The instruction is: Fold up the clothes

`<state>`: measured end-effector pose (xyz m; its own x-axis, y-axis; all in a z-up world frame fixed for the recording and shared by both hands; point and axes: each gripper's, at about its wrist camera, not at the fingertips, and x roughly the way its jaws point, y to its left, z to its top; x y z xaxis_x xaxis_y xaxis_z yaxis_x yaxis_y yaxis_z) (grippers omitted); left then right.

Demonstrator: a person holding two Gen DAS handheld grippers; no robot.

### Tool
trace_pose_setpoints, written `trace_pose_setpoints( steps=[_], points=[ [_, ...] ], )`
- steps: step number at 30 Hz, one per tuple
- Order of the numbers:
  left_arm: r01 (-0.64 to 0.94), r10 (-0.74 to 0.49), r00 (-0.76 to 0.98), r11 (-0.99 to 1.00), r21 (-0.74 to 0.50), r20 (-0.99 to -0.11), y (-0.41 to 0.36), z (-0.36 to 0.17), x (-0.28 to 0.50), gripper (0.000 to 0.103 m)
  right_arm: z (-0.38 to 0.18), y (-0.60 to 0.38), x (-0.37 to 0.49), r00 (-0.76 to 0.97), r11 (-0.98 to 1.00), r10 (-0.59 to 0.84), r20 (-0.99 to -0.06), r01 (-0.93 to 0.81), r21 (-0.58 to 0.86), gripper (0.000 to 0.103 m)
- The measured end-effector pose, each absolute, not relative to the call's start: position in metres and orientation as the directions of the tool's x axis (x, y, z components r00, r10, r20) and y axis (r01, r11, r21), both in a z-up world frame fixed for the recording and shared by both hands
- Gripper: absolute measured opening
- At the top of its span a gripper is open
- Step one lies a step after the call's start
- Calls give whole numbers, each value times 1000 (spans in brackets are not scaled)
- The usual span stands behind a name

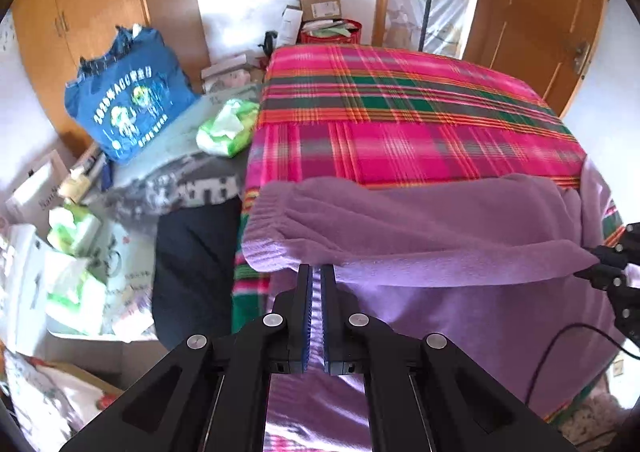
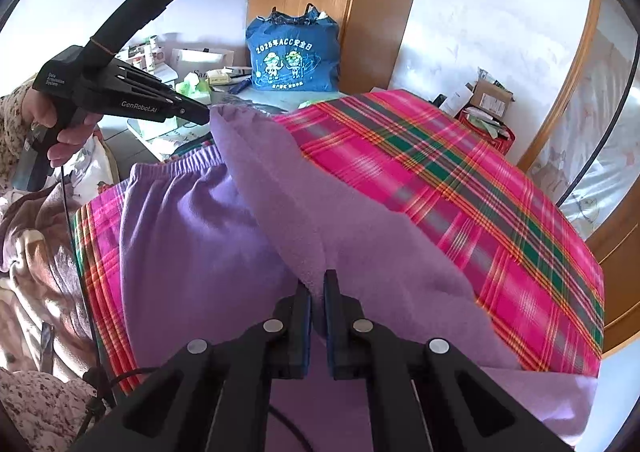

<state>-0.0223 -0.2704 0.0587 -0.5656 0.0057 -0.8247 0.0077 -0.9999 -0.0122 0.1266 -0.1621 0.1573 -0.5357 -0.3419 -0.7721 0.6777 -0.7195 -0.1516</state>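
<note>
While both claws pinch the purple pants (image 1: 420,220), a folded layer hangs lifted over the plaid bed (image 1: 400,112). Left claw (image 1: 316,272) is clamped on the fold's edge near the elastic waistband, toward the bed's side by the blue bag (image 1: 128,100). Right claw (image 2: 318,280) is clamped on the same fold's other end; the remaining fabric lies flat beneath on the bed.

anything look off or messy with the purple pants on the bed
Nothing damaged. The purple pants lie mid-fold on the plaid blanket: a flap is lifted, pinched by the left gripper and right gripper. The fold edge runs slanted, not square yet.
</note>
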Motion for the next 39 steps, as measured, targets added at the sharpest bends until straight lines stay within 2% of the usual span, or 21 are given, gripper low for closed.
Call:
trace_pose_setpoints(
  steps=[2,5,9,11,13,17,20,29,30,31,33,39],
  points=[
    [19,12,-558,-999,-28,-830,-271,54,-19,4,152,-163,129,-527,-721,-343,-777,679,-142,6],
    [80,81,-523,-986,-144,-848,-283,45,-17,4,146,-163,131,-517,-721,-342,-784,680,-134,6],
    [224,236,-491,-896,-383,-839,-311,25,-16,27,145,-161,132,-515,-727,-352,-781,676,-118,6],
    [270,313,-488,-834,-482,-815,-320,16,-16,29,146,-160,133,-519,-730,-357,-777,674,-114,6],
    [302,390,-501,-758,-579,-772,-328,9,-16,43,147,-159,133,-519,-731,-360,-775,674,-112,6],
    [350,475,-555,-612,-709,-683,-341,2,-20,47,147,-159,134,-517,-728,-363,-775,676,-109,6],
    [394,489,-581,-530,-751,-651,-350,-4,-26,49,147,-157,134,-515,-730,-367,-775,676,-103,6],
    [476,472,-554,-495,-726,-685,-351,-15,-40,48,149,-155,138,-516,-733,-376,-770,674,-94,6],
    [483,467,-551,-498,-721,-691,-351,-15,-41,45,149,-156,138,-517,-733,-375,-770,674,-95,6],
    [487,454,-555,-503,-714,-698,-351,-12,-41,35,149,-156,139,-517,-733,-374,-770,674,-96,6],
    [489,429,-563,-517,-703,-707,-351,-7,-40,25,149,-156,139,-518,-734,-372,-770,672,-97,6],
    [498,414,-576,-507,-704,-705,-353,2,-30,12,150,-156,142,-524,-736,-366,-769,669,-105,6]
  ],
)
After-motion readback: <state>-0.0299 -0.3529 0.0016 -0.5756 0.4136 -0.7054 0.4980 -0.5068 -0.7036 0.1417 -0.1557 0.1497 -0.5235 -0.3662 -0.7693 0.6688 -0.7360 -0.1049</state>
